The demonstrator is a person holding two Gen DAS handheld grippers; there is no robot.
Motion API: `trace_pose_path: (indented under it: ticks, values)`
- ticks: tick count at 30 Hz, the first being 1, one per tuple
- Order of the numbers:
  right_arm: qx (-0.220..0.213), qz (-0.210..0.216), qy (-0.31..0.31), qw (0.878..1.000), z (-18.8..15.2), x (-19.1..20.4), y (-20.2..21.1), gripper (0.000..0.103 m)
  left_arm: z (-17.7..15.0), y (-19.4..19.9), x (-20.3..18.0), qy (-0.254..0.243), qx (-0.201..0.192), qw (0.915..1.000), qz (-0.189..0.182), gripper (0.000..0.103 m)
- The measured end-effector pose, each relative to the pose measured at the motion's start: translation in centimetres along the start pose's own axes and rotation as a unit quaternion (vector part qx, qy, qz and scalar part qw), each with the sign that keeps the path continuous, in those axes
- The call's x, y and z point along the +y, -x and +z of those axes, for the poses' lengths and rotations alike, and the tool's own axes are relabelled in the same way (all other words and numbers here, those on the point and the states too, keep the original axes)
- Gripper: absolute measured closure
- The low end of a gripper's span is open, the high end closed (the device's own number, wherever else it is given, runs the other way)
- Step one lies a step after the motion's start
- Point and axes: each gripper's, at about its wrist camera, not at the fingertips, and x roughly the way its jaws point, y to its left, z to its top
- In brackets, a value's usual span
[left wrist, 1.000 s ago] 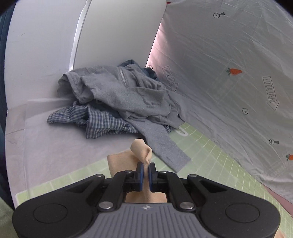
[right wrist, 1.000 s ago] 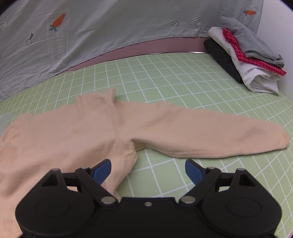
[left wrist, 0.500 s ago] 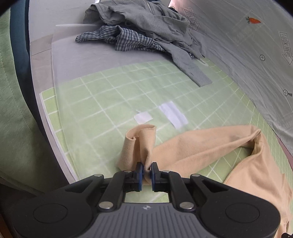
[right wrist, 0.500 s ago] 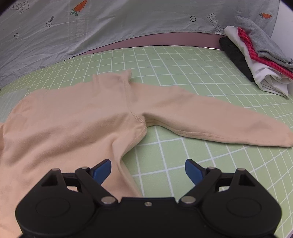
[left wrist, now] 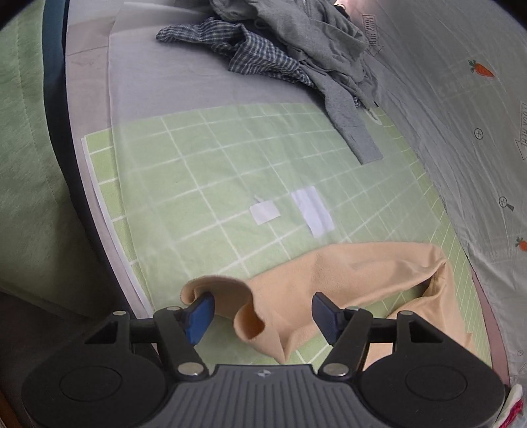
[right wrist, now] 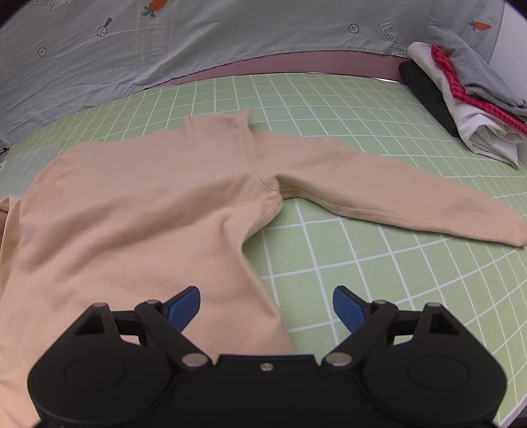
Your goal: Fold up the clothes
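Beige top (right wrist: 138,210): sleeve cuff crumpled between spread left claw (left wrist: 262,312); right claw (right wrist: 266,304) spread, empty. Risk: bunched sleeve folds crooked.

Printed pale grey backdrop sheet (left wrist: 461,108), ahead and to the right of the left hand-held gripper: outlined arrow-shaped label (left wrist: 370,33) with block capitals, reads approx. "LOOK HERE"; first letter uncertain. Second arrow label (left wrist: 523,131) of the same kind at the far right edge, cut off, only partly legible.

Same sheet (right wrist: 230,36) ahead of the right hand-held gripper: arrow label (right wrist: 392,36) at upper right, letters blurred and inverted, start reads "LOOK". Another (right wrist: 49,4) at top left, inverted, ends "HERE".

Small embossed logo mark (left wrist: 262,373) on the left gripper's grey ribbed body; not legible.

No numbers or brand names readable.
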Motion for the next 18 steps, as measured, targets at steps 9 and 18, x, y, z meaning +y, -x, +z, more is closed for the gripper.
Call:
trace_pose_path:
  ticks: [9,18]
  values:
    - [0.003,-0.007,-0.019,1.0,-1.4,1.2,0.3,0.015,1.8,-0.9,0.2,-0.034,0.001,0.9994,-0.001,0.101]
    - [-0.001,-0.013,-0.03,0.999,-2.3,2.0,0.6,0.015,5.5,-0.1,-0.6,-0.117,-0.094,0.9843,0.093,0.094]
